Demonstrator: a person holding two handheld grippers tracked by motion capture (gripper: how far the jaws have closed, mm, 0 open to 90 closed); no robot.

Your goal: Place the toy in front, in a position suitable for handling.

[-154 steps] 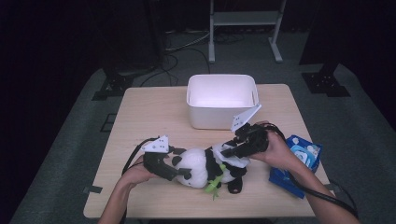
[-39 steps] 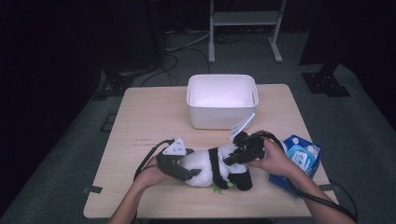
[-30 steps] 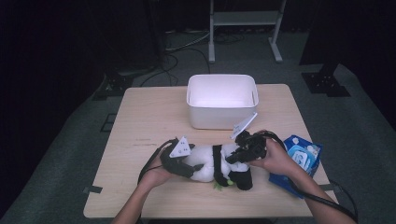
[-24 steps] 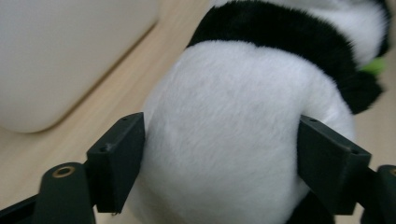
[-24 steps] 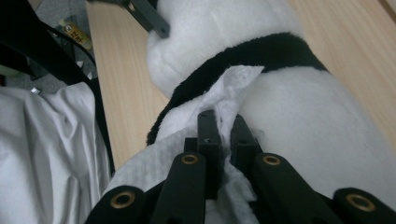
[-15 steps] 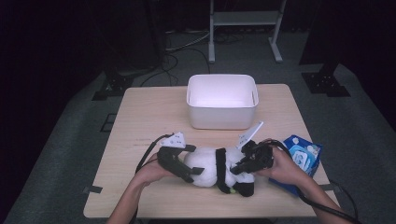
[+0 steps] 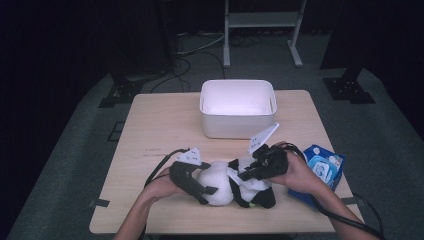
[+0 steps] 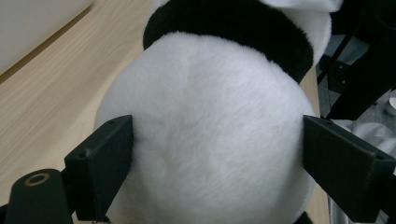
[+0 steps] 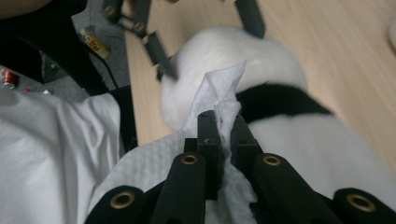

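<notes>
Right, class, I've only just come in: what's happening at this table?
A person is cleaning a plush panda lying on the wooden table. The left tongs clamp its white rump on both sides to steady it. The right tongs are shut on a white wipe, held against the panda's back. A white bin and a blue wipes pack sit nearby.

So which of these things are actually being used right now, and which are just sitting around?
In use:
- panda plush toy, its white rump between the left claw jaws
- white wipe, pinched in the right claw and held against the panda

Lying about:
- white bin at the far side of the table
- blue wipes pack at the table's right edge
</notes>
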